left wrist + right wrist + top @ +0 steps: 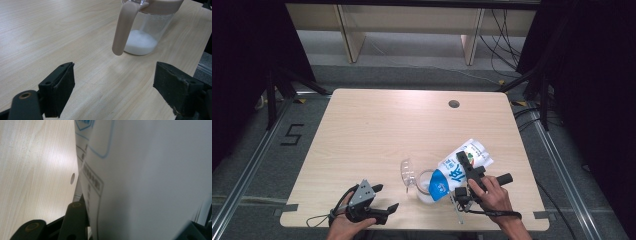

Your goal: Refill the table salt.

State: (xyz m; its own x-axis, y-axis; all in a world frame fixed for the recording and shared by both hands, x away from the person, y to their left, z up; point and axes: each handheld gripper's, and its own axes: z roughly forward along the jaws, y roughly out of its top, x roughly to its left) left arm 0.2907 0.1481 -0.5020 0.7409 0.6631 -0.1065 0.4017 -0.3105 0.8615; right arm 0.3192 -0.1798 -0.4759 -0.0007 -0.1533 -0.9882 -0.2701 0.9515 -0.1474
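A clear jug [426, 187] with a beige rim and handle [123, 27] stands near the table's front edge, and white powder [140, 42] covers its bottom. A white and blue bag [459, 169] is tipped with its blue end over the jug's mouth. My right gripper [468, 170] is shut on the bag, whose white printed side [150, 180] sits right against that gripper's camera. My left gripper [382, 197] rests open at the front left, its fingers [60, 87] wide apart and pointing at the jug with nothing between them.
A clear lid [407, 172] lies on the table [377, 125] just left of the jug. A round cable hole [454, 104] is at the table's far right. Beyond the table are floor cables and wooden furniture legs.
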